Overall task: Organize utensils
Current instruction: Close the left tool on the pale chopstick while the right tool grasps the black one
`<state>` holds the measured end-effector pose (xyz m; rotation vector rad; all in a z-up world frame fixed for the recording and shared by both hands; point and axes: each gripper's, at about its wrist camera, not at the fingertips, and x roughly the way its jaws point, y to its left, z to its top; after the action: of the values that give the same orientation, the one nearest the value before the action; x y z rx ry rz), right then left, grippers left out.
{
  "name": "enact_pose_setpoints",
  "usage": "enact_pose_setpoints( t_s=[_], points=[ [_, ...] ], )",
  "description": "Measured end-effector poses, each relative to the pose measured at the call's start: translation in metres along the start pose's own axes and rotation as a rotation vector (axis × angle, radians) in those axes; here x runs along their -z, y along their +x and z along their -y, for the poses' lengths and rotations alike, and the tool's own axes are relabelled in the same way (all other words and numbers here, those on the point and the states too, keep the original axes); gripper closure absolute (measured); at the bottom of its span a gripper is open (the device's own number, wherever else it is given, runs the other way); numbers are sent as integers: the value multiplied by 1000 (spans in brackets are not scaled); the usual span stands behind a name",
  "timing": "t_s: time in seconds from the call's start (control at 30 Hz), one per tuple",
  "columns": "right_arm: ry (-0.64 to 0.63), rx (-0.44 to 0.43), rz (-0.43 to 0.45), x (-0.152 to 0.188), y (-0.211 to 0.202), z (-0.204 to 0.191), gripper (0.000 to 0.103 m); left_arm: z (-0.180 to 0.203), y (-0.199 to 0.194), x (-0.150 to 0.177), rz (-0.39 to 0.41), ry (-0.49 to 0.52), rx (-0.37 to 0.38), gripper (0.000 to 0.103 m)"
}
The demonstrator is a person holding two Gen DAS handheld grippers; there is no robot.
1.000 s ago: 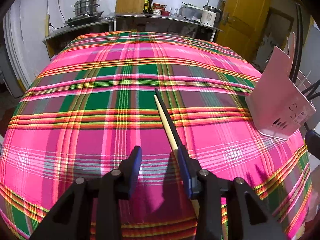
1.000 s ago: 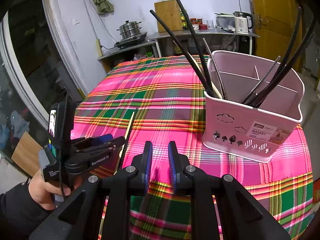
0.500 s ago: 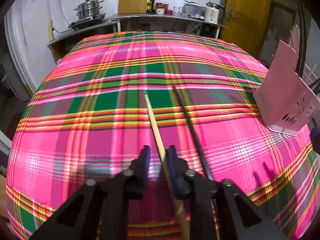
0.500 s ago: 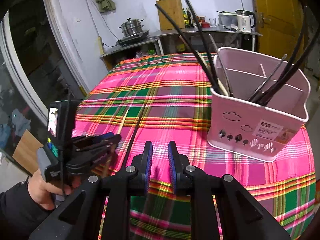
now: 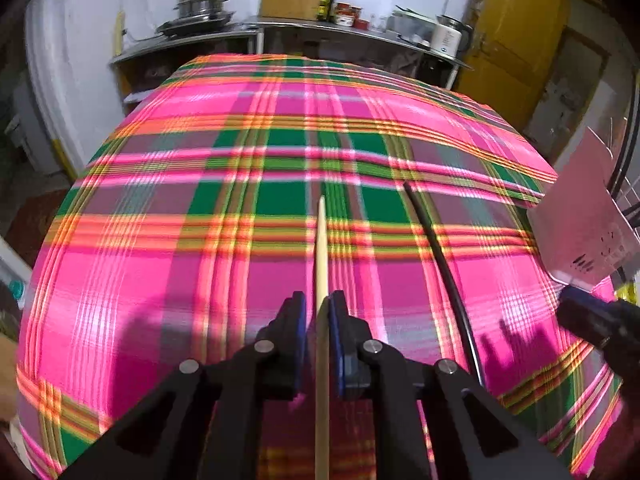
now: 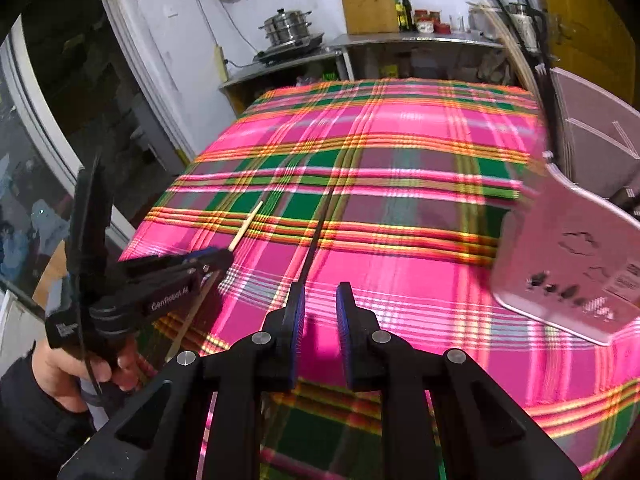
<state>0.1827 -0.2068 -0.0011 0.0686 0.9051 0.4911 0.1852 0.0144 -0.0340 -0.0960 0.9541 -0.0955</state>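
Observation:
My left gripper (image 5: 319,310) is shut on a pale wooden chopstick (image 5: 321,256) and holds it above the plaid tablecloth (image 5: 200,280). A black chopstick (image 5: 440,256) lies on the cloth to its right. In the right wrist view the left gripper (image 6: 216,258) holds the wooden chopstick (image 6: 245,226) at the left. The black chopstick (image 6: 316,236) lies just ahead of my right gripper (image 6: 319,300), which is slightly open and empty. The pink utensil basket (image 6: 576,248) stands at the right, with several dark utensils in it.
The table's left and near edges drop off close to both grippers. The basket (image 5: 584,216) sits near the right table edge. A counter (image 6: 400,40) with pots, bottles and a kettle runs along the back wall.
My left gripper has shut on the wooden chopstick and lifted it away from the black one. My right gripper has moved left toward the black chopstick and opened a little.

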Motion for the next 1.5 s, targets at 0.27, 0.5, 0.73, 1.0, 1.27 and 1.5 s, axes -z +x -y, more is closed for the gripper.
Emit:
enact_pose_setpoints(
  t_s=[0.27,0.5,0.73,1.0,1.27,1.5],
  points=[
    [-7,-8,-54,-9,37,-7,87,4,19,-23,-10,94,6,87],
    [-2,2,-72,-17,56,-7,87,3,26,-35,-15,115,16,87],
    [-20,13,-100,-21,69,-12,87,-6,29,-41,-20,92,25,97],
    [-59,56,-125,-27,83,-22,87,-15,26,-42,-19,64,34,97],
    [-63,81,-145,-35,91,-25,96,-24,13,-49,5,39,48,97],
    [-55,26,-74,-40,62,-29,97,-25,-12,-57,51,22,73,97]
  ],
)
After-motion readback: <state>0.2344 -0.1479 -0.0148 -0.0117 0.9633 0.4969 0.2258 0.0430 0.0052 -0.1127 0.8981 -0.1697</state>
